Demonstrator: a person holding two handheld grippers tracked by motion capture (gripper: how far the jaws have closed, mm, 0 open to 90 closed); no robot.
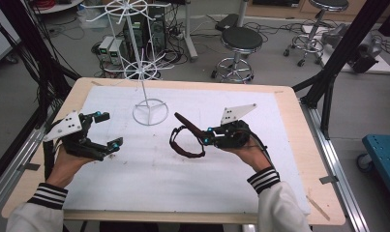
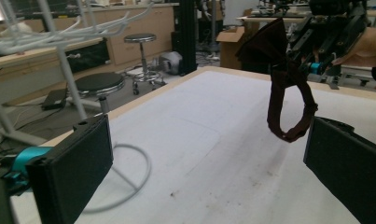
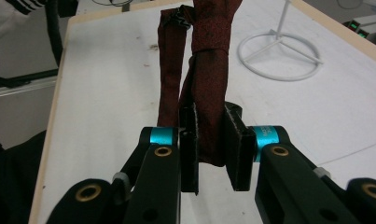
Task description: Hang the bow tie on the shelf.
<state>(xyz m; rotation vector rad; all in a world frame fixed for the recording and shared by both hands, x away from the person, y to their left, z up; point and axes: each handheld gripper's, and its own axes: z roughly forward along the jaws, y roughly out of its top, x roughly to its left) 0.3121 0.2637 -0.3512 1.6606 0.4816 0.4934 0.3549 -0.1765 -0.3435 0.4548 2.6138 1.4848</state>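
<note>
A dark red necktie (image 1: pixel 185 137), knotted into a loop, hangs from my right gripper (image 1: pixel 208 137) over the middle of the white mat. In the right gripper view the jaws are shut on the tie (image 3: pixel 209 84) just below its knot. The tie's loop (image 2: pixel 288 98) dangles above the mat in the left gripper view, with the right gripper (image 2: pixel 323 42) holding it from above. My left gripper (image 1: pixel 109 130) is at the left of the mat, open and holding nothing, its black pads (image 2: pixel 73 172) wide apart.
A white wire rack (image 1: pixel 145 63) stands on a ring base (image 1: pixel 150 112) at the back middle of the mat (image 1: pixel 192 183). The wooden table (image 1: pixel 299 125) edges the mat. Stools, cables and black frame posts stand beyond the table.
</note>
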